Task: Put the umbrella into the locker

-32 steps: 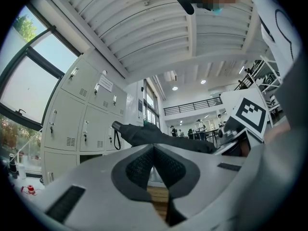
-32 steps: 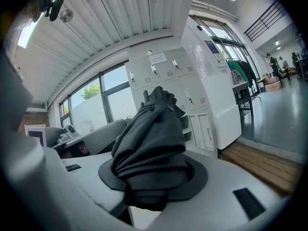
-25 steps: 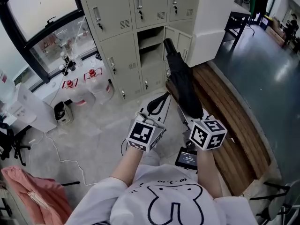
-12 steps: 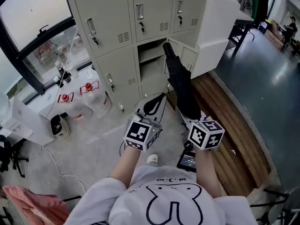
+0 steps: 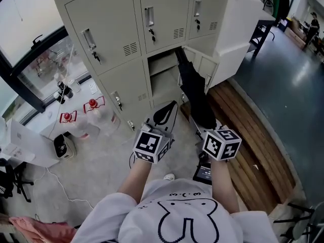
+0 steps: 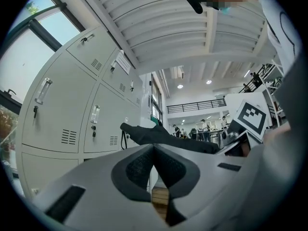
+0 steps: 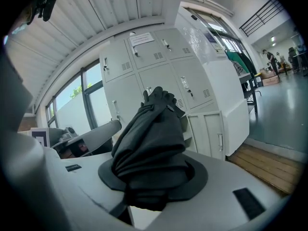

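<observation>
A folded black umbrella points up and away, its far end level with the mouth of the open locker compartment. My right gripper is shut on the umbrella's near end; in the right gripper view the dark fabric bulges between the pads. My left gripper hovers just left of the umbrella, shut and with nothing in it. Its pads meet in the left gripper view, with the umbrella beyond them. The compartment's door stands open behind the umbrella.
Grey lockers fill the top of the head view, all other doors closed. A white cabinet and a wooden platform lie to the right. Water bottles with red caps stand at the left on the floor. A small screen lies by my feet.
Both grippers and the umbrella have moved closer to the lockers. The umbrella's far end now sits at the open compartment. The right grip is unchanged and the left jaws stay shut.
</observation>
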